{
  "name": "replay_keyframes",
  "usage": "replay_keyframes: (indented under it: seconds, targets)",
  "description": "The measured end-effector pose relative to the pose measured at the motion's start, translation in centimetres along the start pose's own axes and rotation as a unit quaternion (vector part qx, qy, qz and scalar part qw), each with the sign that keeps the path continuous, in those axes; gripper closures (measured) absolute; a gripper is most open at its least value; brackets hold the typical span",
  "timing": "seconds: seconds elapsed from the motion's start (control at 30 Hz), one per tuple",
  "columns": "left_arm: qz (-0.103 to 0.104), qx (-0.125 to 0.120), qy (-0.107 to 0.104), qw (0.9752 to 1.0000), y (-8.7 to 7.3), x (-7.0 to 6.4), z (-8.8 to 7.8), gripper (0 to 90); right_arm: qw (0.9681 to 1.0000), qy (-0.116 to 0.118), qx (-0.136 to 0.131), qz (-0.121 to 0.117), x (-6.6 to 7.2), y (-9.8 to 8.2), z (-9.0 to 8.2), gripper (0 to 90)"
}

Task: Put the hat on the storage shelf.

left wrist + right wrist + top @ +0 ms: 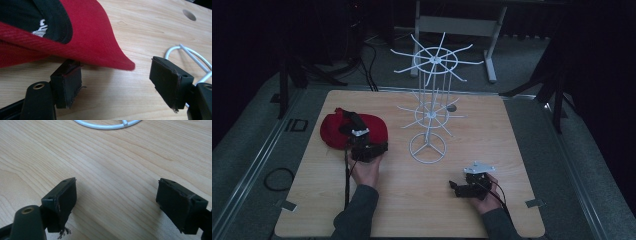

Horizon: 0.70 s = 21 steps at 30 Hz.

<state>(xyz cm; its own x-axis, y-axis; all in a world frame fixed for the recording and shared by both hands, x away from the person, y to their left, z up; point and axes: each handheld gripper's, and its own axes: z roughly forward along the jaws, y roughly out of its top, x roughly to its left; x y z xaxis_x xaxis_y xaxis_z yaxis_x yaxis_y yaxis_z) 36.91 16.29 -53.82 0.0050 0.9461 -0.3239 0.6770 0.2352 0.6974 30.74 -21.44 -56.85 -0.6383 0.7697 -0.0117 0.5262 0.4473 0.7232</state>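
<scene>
Item 1, table point(492, 150): light wood top, squarish. I read clock directions from its centre in the high view, 12 being the far edge.

Item 2, wire rack point(430, 100): white, upright, just off centre toward 12. Two tiers of radiating prongs on a post, ring base point(427, 147) flat on the wood. I see an arc of that ring at the top of the right gripper view point(107, 125) and at the right edge of the left gripper view point(190, 53).

Item 3, red cap point(353, 131): at 9 o'clock, lying on the table, black lining with white lettering visible in the left gripper view point(82, 37). Its brim tip hangs just above and between my left jaws.

Item 4, left gripper point(362, 145): at 9 o'clock, right at the cap's near edge, pointing toward 12. Forearm comes in from 7, hand point(364, 172) wrapped under the body. Jaws spread wide, pinching nothing; whether one pad touches the brim I cannot tell.

Item 5, right gripper point(457, 189): at 5 o'clock, low over bare wood, well apart from the cap, pointing toward 9. Hand point(484, 197) behind it, wrist angled in from 5. Jaws spread wide, empty.

Item 6, round hole point(451, 107) in the tabletop at 1 o'clock, beside the rack.
</scene>
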Motion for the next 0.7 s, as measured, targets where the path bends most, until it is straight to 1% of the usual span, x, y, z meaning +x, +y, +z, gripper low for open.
replay_keyframes:
  seconds: [0.07,0.1,0.13,0.2,0.27,0.3,0.33,0.37,0.4,0.43,0.47,0.5,0.53,0.57,0.67,0.7]
  targets:
    - [-0.014,0.002,-0.001,0.9999,0.1,0.3,0.3,27.1,1.0000,0.000,0.000,0.000,0.0,0.0,0.0,16.6]
    - [-0.023,0.003,-0.003,0.9997,0.2,0.5,0.4,29.3,1.0000,0.000,0.000,0.000,0.0,0.0,0.0,16.6]
    - [-0.027,0.003,-0.004,0.9996,0.3,0.7,0.4,30.4,1.0000,0.000,0.000,0.000,0.0,0.0,0.0,16.6]
    - [-0.031,0.003,-0.001,0.9995,0.3,1.0,0.3,31.9,1.0000,0.000,0.000,0.000,0.0,0.0,0.0,16.6]
    - [-0.030,0.003,-0.002,0.9995,0.4,1.3,0.1,33.7,1.0000,0.000,0.000,0.000,0.0,0.0,0.0,16.6]
    - [-0.027,0.004,0.001,0.9996,0.4,1.5,-0.1,35.6,1.0000,0.000,0.000,0.000,0.0,0.0,0.0,16.6]
    - [-0.030,0.004,-0.003,0.9995,0.4,1.7,-0.3,39.1,1.0000,0.000,0.000,0.000,0.0,0.0,0.0,16.6]
    - [-0.034,0.004,-0.004,0.9994,0.5,2.0,-0.4,40.7,1.0000,0.000,0.000,0.000,0.0,0.0,0.0,16.6]
    - [-0.035,0.004,-0.002,0.9994,0.6,2.2,-0.6,40.7,1.0000,0.000,0.000,0.000,0.0,0.0,0.0,16.6]
    - [-0.036,0.005,-0.001,0.9993,0.6,2.5,-0.7,44.0,1.0000,0.000,0.000,0.000,0.0,0.0,0.0,16.6]
    - [-0.036,0.004,0.000,0.9993,0.6,2.7,-0.9,44.0,1.0000,0.000,0.000,0.000,0.0,0.0,0.0,16.6]
    - [-0.035,0.005,0.003,0.9994,0.7,3.0,-1.1,47.4,1.0000,0.000,0.000,0.000,0.0,0.0,0.0,16.6]
    - [-0.032,0.004,0.009,0.9994,0.7,3.5,-1.4,49.2,1.0000,0.000,0.000,0.000,0.0,0.0,0.0,16.6]
    - [-0.032,0.004,0.009,0.9994,0.7,3.5,-1.4,51.3,1.0000,0.000,0.000,0.000,0.0,0.0,0.0,16.6]
    - [-0.041,-0.001,0.012,0.9991,0.7,4.3,-1.8,52.8,1.0000,0.000,0.000,0.000,0.0,0.0,0.0,16.6]
    - [-0.043,-0.003,0.014,0.9990,0.7,4.5,-1.8,50.7,1.0000,0.000,0.000,0.000,0.0,0.0,0.0,16.6]
